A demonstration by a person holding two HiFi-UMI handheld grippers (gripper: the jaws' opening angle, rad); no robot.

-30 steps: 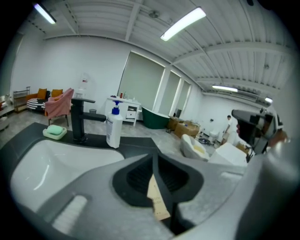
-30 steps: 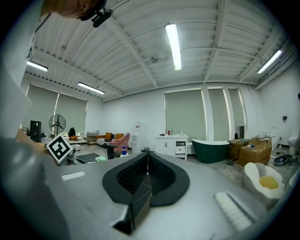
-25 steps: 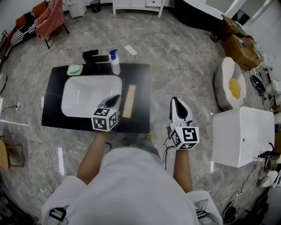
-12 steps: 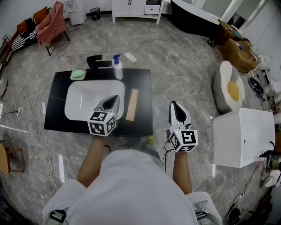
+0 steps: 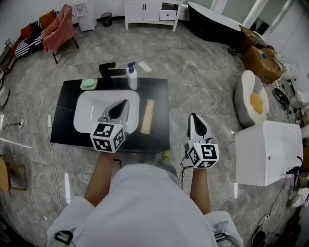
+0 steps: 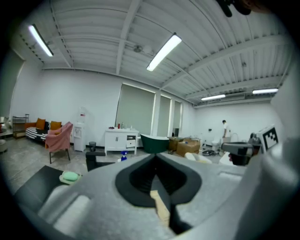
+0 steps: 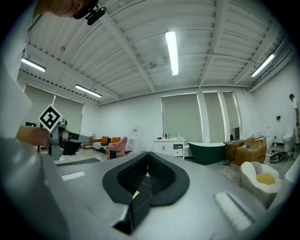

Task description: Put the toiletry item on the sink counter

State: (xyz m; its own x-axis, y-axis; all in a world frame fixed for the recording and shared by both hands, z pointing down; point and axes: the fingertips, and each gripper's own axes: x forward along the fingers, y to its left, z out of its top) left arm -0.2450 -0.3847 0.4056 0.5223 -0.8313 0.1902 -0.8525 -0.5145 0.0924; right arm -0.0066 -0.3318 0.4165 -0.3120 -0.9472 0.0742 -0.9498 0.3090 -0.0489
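Note:
A long beige block (image 5: 147, 116), the toiletry item, lies on the black sink counter (image 5: 159, 96), just right of the white basin (image 5: 91, 108). My left gripper (image 5: 121, 105) hovers over the basin's right part, a little left of the block, shut and holding nothing; in the left gripper view its jaws (image 6: 156, 157) meet in a closed seam. My right gripper (image 5: 194, 117) hangs over the floor right of the counter, also shut and empty (image 7: 147, 154). A white spray bottle (image 5: 131, 77) with a blue head, a black faucet (image 5: 108, 70) and green soap (image 5: 89, 83) stand along the counter's far edge.
A white box-like fixture (image 5: 268, 149) stands at the right, with an egg-shaped cushion (image 5: 256, 99) and cardboard boxes (image 5: 263, 58) behind it. A dark green bathtub (image 5: 212, 21) and white cabinet (image 5: 152, 7) line the far wall. Cables trail on the floor at the left.
My left gripper has drawn left and back, away from the beige block, which stays on the counter. The right gripper has hardly moved.

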